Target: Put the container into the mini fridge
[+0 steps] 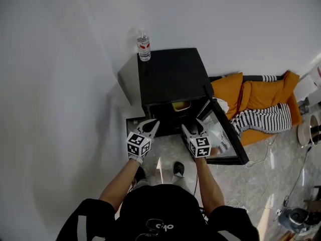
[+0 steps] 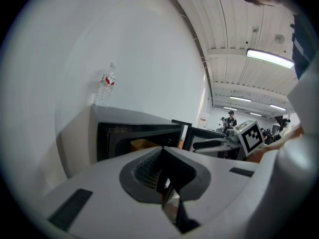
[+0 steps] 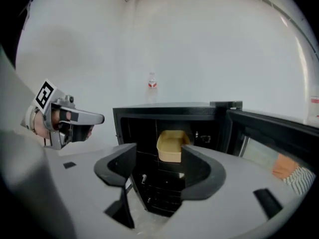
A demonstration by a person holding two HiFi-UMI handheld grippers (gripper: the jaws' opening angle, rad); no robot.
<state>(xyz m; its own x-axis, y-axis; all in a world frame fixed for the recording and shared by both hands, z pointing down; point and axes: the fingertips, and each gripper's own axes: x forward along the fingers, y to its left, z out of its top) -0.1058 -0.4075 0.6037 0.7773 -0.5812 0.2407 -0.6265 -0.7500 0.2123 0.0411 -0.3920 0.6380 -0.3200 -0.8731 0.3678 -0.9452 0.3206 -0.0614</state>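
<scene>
The tan container sits on a shelf inside the black mini fridge, whose glass door stands swung out to the right. In the right gripper view the container lies beyond the jaws, inside the fridge. My right gripper is open and holds nothing; it hovers just in front of the fridge opening. My left gripper is beside it at the fridge's left front corner, and its jaws meet with nothing between them.
A water bottle stands on the fridge's back left corner. Orange cushions and a striped cloth lie to the right of the door. Cables trail over the floor there. The white wall runs behind and to the left.
</scene>
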